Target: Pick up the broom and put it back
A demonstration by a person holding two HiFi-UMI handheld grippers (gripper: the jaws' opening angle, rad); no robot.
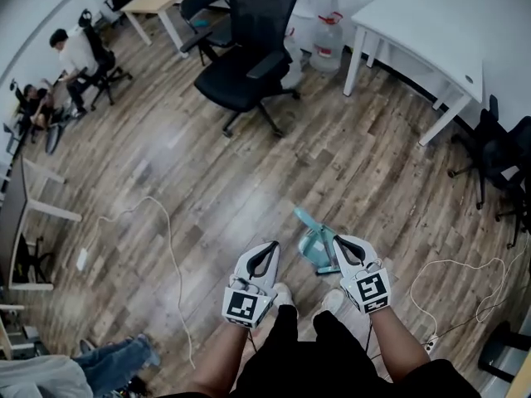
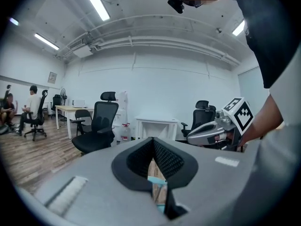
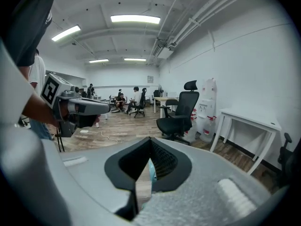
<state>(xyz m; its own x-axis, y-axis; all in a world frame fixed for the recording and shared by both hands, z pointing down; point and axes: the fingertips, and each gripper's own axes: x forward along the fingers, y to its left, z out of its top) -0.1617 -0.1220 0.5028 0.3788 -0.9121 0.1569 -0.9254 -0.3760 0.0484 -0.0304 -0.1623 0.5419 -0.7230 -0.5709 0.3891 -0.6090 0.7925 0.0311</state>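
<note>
A teal broom and dustpan set (image 1: 316, 245) lies on the wooden floor just ahead of my feet, its handle (image 1: 304, 217) pointing away to the upper left. My right gripper (image 1: 339, 243) hangs directly over its right side, jaws shut and empty. My left gripper (image 1: 269, 249) hovers a little to the left of the set, jaws shut with nothing in them. A sliver of the teal set (image 2: 157, 181) shows through the slit below the left jaws, and another teal sliver (image 3: 151, 171) shows behind the right jaws.
A black office chair (image 1: 249, 65) stands further ahead, with water jugs (image 1: 328, 44) and a white table (image 1: 431, 31) beyond. White cables (image 1: 166, 230) trail over the floor on both sides. More black chairs (image 1: 502, 160) stand at the right. People sit at the far left (image 1: 70, 56).
</note>
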